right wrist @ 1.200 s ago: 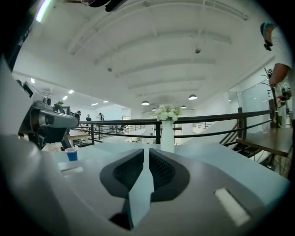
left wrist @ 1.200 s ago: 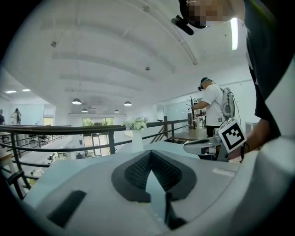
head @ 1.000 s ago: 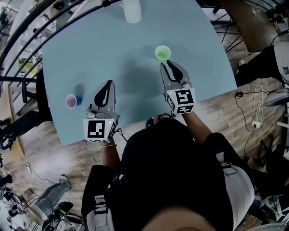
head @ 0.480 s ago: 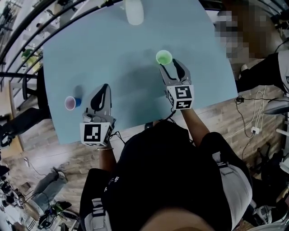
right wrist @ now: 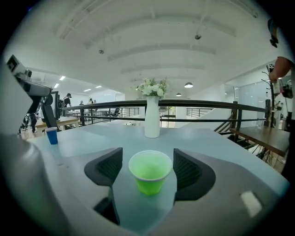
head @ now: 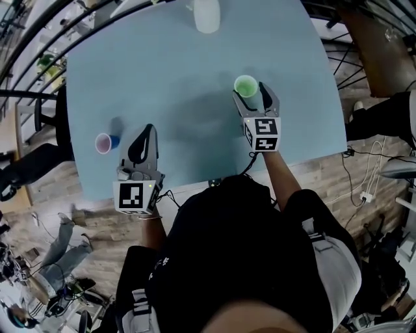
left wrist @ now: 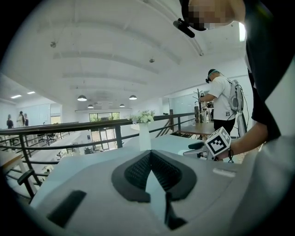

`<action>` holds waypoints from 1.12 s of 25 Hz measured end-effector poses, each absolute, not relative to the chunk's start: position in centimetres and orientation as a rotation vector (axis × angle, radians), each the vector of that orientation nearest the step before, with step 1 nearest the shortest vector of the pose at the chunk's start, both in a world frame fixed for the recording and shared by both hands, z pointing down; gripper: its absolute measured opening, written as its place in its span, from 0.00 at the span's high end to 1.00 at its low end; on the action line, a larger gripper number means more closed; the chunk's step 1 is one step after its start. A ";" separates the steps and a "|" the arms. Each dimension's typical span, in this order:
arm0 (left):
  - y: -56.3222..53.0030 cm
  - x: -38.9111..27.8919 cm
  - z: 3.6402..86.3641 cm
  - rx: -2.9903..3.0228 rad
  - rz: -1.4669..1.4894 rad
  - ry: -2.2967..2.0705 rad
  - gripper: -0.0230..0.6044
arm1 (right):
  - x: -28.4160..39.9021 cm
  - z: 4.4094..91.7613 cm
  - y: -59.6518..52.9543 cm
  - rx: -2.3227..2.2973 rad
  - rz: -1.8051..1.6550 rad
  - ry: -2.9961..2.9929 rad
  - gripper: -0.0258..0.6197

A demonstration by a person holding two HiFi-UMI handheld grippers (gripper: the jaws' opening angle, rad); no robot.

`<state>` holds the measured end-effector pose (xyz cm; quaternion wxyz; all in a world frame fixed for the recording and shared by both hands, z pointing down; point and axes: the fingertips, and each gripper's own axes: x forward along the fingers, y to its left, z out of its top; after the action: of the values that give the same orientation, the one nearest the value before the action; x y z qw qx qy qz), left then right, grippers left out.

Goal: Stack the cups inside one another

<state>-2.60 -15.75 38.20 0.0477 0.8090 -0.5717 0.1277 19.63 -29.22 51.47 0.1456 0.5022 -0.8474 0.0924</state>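
A green cup stands upright on the pale blue table, right of the middle. My right gripper reaches around it with its jaws opening. In the right gripper view the green cup sits between the two pads, with a gap on each side. A blue cup stands at the table's left, also small and far left as the blue cup. My left gripper hovers right of the blue cup, empty, its jaws shut together.
A white vase with flowers stands at the table's far edge, seen as the vase straight behind the green cup. The table's near edge runs just under both grippers. Railings and cables surround the table.
My right gripper's jaws have spread from nearly shut to wide, and it has sunk and moved forward so the green cup stands between them. The left gripper shifted slightly.
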 end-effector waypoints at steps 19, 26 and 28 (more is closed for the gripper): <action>-14.3 -5.8 39.1 2.364 0.404 -1.804 0.98 | 18.7 54.1 -30.3 1.411 0.293 -2.360 0.41; -13.7 -6.4 38.9 2.334 0.392 -1.843 0.98 | 17.4 52.8 -30.3 1.370 0.262 -2.408 0.42; -13.2 -6.8 38.6 2.319 0.383 -1.858 0.98 | 16.3 52.0 -29.8 1.339 0.245 -2.436 0.42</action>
<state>-6.77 -13.19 38.62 0.0725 0.7720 -0.6185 0.1274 16.28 -29.82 52.04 0.1748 0.4725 -0.8595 0.0864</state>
